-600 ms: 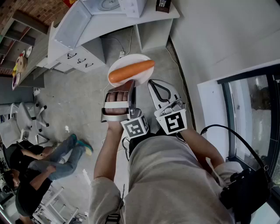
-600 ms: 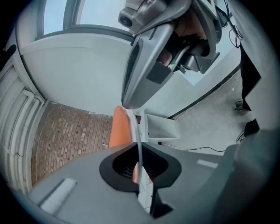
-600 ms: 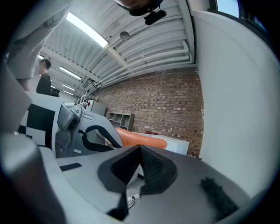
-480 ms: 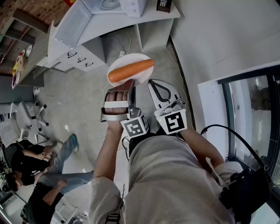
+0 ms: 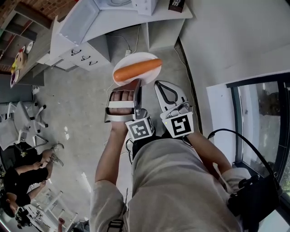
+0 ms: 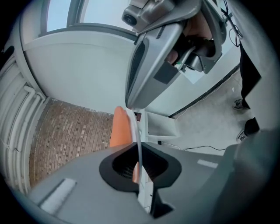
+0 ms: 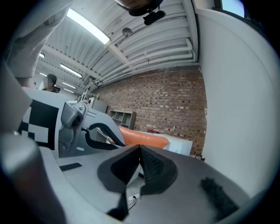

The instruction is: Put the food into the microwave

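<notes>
Seen from above, our left gripper (image 5: 136,86) pinches the near rim of a white plate (image 5: 136,57), jaws nearly together on the thin edge. The plate juts out at 12 o'clock from the jaw tips. An orange sausage (image 5: 137,71) lies across the plate, its ends toward 3 and 9 o'clock, just beyond the pinched rim. In the left gripper view the plate's edge runs straight between the jaws, with the sausage on its left.

Our right gripper (image 5: 159,87) sits just beside the left at 3 o'clock, jaws pressed together on nothing. It is close to the plate; we cannot tell whether it touches.

Well beyond the plate, at 12 o'clock, a white microwave (image 5: 118,3) stands on a white counter (image 5: 149,16), its door (image 5: 81,22) swung out toward 10 o'clock. The counter's front edge lies between plate and microwave. Drawers (image 5: 86,52) sit under it at 11 o'clock. A seated person (image 5: 22,176) is at 8 o'clock, and a window (image 5: 263,122) at 3 o'clock.
</notes>
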The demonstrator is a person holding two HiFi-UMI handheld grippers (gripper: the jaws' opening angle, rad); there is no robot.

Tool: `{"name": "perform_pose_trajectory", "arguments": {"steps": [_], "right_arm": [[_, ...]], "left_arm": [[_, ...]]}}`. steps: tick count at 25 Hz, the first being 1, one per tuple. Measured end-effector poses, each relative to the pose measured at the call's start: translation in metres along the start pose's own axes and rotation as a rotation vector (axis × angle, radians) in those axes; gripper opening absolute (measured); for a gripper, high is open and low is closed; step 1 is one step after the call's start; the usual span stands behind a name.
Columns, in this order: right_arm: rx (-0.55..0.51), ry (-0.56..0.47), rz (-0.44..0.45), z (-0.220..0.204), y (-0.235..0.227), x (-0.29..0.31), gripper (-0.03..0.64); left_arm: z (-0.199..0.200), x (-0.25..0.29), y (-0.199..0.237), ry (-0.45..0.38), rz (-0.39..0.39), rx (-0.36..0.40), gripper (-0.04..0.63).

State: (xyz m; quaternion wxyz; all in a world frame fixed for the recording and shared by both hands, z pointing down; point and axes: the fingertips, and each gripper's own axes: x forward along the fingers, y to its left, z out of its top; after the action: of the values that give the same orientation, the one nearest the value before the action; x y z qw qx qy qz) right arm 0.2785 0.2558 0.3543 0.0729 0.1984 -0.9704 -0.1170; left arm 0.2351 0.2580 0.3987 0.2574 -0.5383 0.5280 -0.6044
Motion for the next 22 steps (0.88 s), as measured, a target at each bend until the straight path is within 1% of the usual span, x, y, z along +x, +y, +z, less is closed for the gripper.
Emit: {"name": "perform_pose_trajectory", "arguments": {"steps": [6, 10, 15, 18, 22], "right_arm": [[-0.012, 0.007, -0.039, 0.006, 0.021, 0.026, 0.009], [-0.013, 0.01, -0.066, 0.014, 0.034, 0.044, 0.009], [-0.012, 0.015, -0.085, 0.02, 0.041, 0.068, 0.009], [-0.011, 0.026, -0.082, 0.017, 0.039, 0.083, 0.009], [-0.03, 0.009, -0.068, 0.016, 0.022, 0.111, 0.009]], "left_arm": [[-0.031, 0.002, 0.005, -0.038, -0.004, 0.005, 0.025], [-0.054, 0.004, 0.011, -0.065, -0.01, 0.023, 0.025], [-0.083, 0.015, 0.019, -0.07, -0.02, 0.037, 0.025], [-0.095, 0.025, 0.022, -0.065, -0.017, 0.036, 0.025], [-0.103, 0.05, 0.032, -0.052, -0.012, 0.017, 0.026]]}}
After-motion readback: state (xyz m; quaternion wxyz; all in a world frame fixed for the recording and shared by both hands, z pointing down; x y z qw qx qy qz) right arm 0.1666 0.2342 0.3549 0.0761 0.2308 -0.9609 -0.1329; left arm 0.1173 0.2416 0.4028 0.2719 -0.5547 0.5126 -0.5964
